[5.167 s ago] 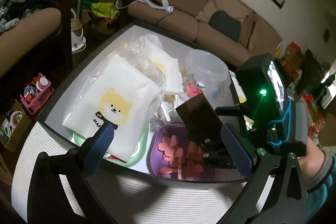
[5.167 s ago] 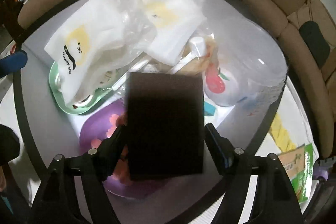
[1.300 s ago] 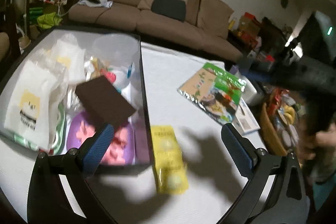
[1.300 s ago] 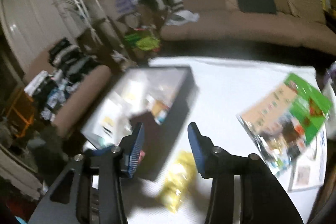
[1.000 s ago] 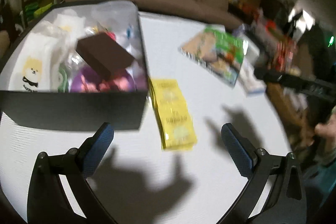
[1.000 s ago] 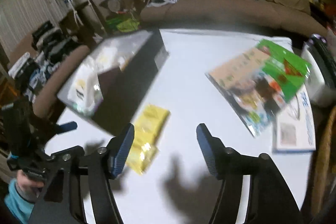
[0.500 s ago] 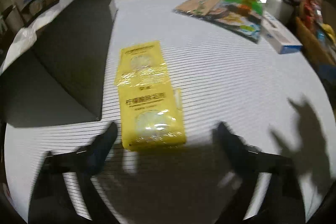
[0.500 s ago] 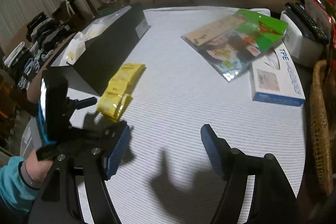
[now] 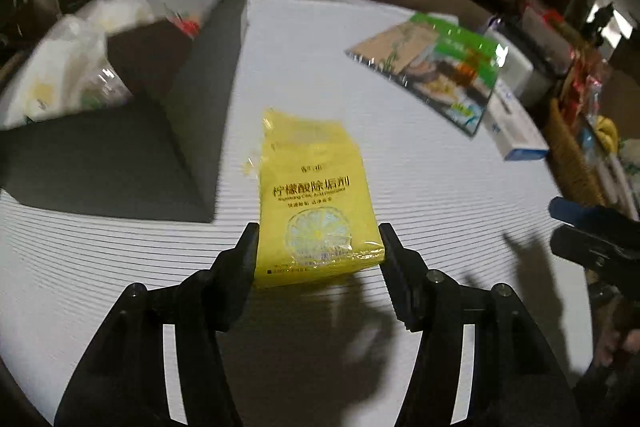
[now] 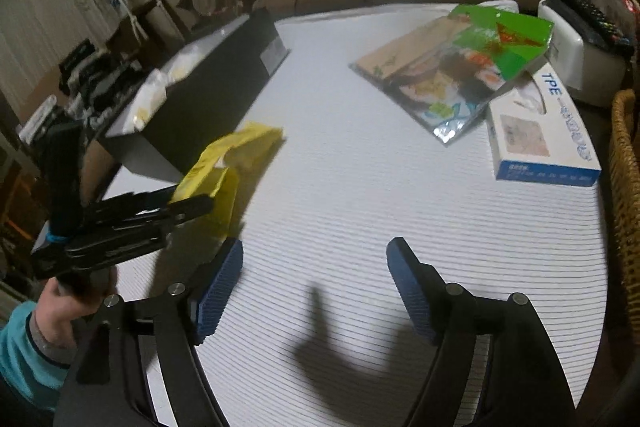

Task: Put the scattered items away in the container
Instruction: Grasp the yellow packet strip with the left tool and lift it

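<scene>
My left gripper (image 9: 318, 245) is shut on the near end of a yellow lemon-print packet (image 9: 316, 195) and holds it lifted off the white table; the right wrist view shows the packet (image 10: 224, 163) hanging from the fingers (image 10: 188, 205). The black container (image 9: 168, 99) stands just left of it, full of white bags and a brown block; it also shows in the right wrist view (image 10: 216, 95). My right gripper (image 10: 314, 277) is open and empty above bare table at the near right.
A green and brown printed packet (image 10: 460, 63) lies at the far right of the table, beside a blue and white TPE box (image 10: 540, 131). A white appliance (image 10: 580, 55) and a wicker basket (image 10: 626, 207) stand at the right edge. A sofa is behind.
The brown block left my right gripper and lies in the container. Both grippers swung right to the table. My left gripper closed on the yellow packet and lifted its near end.
</scene>
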### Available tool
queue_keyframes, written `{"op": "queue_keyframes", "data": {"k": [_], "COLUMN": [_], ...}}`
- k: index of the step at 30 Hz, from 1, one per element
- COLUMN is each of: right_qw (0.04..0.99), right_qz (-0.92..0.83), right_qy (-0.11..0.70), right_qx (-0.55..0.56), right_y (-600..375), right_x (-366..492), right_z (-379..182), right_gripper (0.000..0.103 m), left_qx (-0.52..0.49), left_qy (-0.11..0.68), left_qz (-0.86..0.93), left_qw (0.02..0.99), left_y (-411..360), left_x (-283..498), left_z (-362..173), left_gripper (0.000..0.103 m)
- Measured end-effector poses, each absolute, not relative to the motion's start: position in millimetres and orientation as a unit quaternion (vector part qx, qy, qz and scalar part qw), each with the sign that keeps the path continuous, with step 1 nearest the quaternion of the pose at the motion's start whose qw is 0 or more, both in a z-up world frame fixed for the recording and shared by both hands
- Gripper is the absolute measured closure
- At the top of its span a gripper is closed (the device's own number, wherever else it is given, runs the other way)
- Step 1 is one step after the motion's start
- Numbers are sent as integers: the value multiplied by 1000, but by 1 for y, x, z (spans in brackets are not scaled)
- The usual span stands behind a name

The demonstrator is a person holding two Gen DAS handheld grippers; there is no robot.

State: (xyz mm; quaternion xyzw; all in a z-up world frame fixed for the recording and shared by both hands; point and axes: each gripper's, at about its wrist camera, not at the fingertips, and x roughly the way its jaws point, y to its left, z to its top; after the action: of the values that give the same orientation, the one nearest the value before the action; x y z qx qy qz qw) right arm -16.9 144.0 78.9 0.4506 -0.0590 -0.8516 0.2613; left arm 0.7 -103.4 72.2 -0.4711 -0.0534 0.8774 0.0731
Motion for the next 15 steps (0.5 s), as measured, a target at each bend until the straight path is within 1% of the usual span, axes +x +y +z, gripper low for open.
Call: {"op": "queue_keyframes", "data": {"k": [5, 11, 15], "right_qw": [262, 285, 324], "right_qz": [-852, -854, -849], "right_qy": [-91, -81, -76], "right_qx": [444, 428, 411], "right_y": [154, 147, 131], "right_x": [-15, 2, 21], "right_z": [89, 104, 126], "right_gripper": [22, 22, 22], "left_qx": [-449, -417, -393], "left_qy": [-59, -54, -40], "left_qz": [889, 905, 916], "left_qw": [71, 66, 66], "left_y": [-116, -126, -126], "left_x": [14, 20, 26], "left_z": [129, 207, 264], "left_gripper": [48, 48, 48]}}
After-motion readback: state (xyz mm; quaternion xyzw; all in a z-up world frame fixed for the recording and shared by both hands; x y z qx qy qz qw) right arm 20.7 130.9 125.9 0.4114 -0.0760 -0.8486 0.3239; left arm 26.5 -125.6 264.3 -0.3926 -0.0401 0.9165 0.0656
